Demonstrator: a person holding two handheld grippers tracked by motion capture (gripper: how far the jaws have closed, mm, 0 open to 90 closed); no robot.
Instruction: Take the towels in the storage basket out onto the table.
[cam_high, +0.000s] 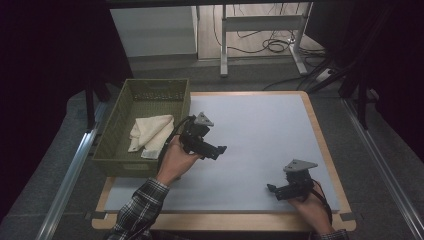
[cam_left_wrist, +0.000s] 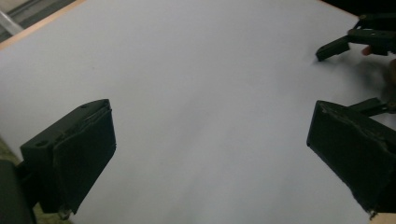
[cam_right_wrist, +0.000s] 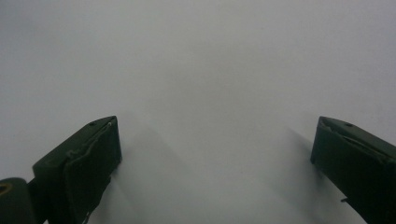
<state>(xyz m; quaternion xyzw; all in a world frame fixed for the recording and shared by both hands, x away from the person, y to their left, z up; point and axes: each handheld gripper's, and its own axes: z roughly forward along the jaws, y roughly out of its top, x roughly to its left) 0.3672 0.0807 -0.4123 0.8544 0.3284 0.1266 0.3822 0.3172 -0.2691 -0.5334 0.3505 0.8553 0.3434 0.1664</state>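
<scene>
While both claws are gaping wide and holding nothing, the left claw (cam_high: 216, 150) hovering just beside the basket (cam_high: 111, 131) where the folded cloth (cam_high: 151, 132) is lying, the right claw (cam_high: 273, 189) is idling well apart, risking a rim snag.

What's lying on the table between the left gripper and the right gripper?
Nothing: in the high view, bare pale table stretches between the left gripper and the right gripper.
</scene>
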